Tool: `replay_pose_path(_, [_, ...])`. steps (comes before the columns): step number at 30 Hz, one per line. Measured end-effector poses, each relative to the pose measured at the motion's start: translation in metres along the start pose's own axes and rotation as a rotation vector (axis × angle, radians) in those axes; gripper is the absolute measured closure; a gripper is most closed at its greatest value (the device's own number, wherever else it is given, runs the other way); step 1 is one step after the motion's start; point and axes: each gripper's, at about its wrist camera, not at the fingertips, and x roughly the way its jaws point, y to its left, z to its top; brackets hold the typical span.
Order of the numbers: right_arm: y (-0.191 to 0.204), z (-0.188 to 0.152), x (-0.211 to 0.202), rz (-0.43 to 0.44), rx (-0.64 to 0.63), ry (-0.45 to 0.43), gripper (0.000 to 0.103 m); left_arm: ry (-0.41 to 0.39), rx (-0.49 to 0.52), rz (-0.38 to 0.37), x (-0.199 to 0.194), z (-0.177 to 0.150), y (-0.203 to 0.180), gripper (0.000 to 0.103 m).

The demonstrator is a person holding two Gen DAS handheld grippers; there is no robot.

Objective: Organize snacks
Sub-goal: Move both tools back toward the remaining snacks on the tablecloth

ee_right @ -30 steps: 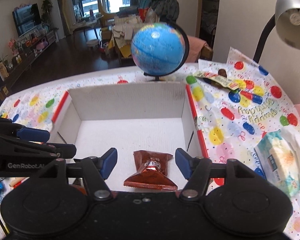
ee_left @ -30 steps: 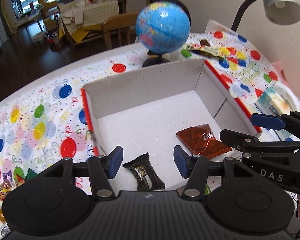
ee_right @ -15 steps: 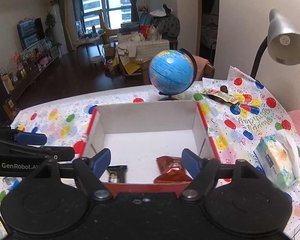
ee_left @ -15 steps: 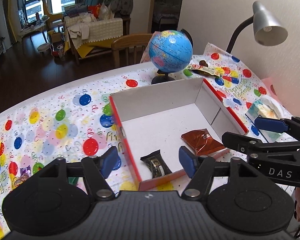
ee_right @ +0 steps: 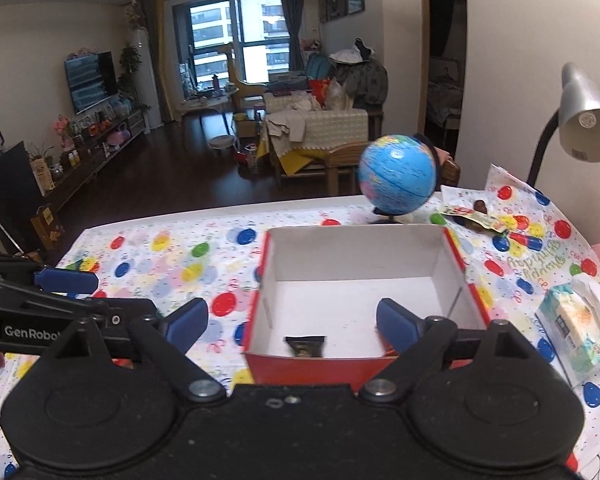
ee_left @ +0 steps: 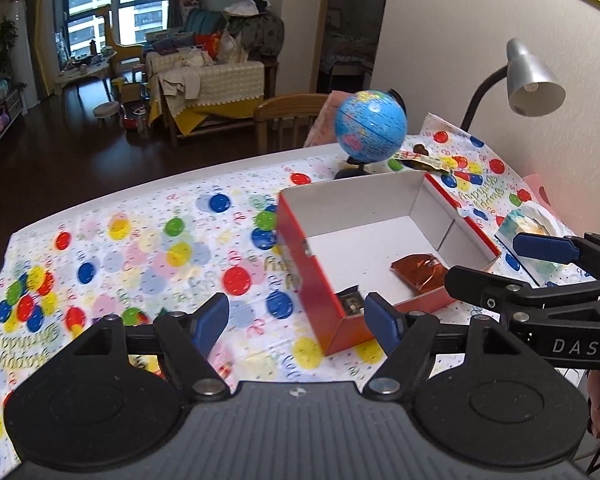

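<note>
Plainly, 2 snacks already lie in the box (ee_right: pixel 356 248): a black bar (ee_right: pixel 305 346) near the front wall, and an orange pack (ee_left: pixel 419 272) to its right, well apart from it; so the step in hand looks like the gap between drops, with both tools out of the box and nothing carried. The left gripper (ee_left: pixel 296 322) hovers above the cloth (ee_left: pixel 148 240) just left of the box, its jaws apart and empty; the right gripper (ee_right: pixel 292 320) hangs in front of the box's near wall, jaws likewise apart and empty.

Next, I judge, comes a fetch; more wrappers (ee_left: pixel 150 362) seem to sit on the cloth low on the left, mostly hidden behind the left gripper, and another wrapper (ee_right: pixel 474 218) with a dark lump lies by the globe (ee_right: pixel 398 178); either one calls for a reach away from the box, a descent with jaws straddling the wrapper, then a close.

Readable writing: "DAS" on the right gripper's arm, "GenRobo" cut off on the left one; the cloth's gold script appears to say "Happy Birthday", though it is warped; the snack labels are too small to read; the tissue pack (ee_right: pixel 576 328) at right shows none that I can make out.
</note>
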Motion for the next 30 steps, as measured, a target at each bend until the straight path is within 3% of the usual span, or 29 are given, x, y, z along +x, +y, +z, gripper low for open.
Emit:
replay_pose_path(4, [0.02,-0.006,-0.001,0.022,-0.001,-0.002,0.002,-0.023,-0.021,0.025,-0.017,-0.013,0.021,0.023])
replay_pose_path(13, [0.065,-0.021,0.005,0.059,-0.028,0.005,0.0,-0.045,-0.083,0.071,-0.041,-0.036,0.07,0.016])
replay_pose_path(15, [0.075,-0.024,0.009,0.061,-0.032,0.004,0.0,-0.047,-0.101,0.088,-0.044,-0.042,0.082,0.0])
replay_pose_path(18, [0.089,-0.029,0.013,0.067,-0.035,0.008,0.0,-0.068,-0.132,0.115,-0.047,-0.053,0.1,0.0])
replay_pose_path(24, [0.114,-0.04,0.031,0.066,-0.081,0.028,0.0,-0.021,-0.178,0.153,-0.036,-0.078,0.133,0.0])
replay_pose_path(30, [0.123,-0.051,0.056,0.035,-0.06,0.059,0.001,0.031,-0.195,0.145,-0.017,-0.103,0.149,0.0])
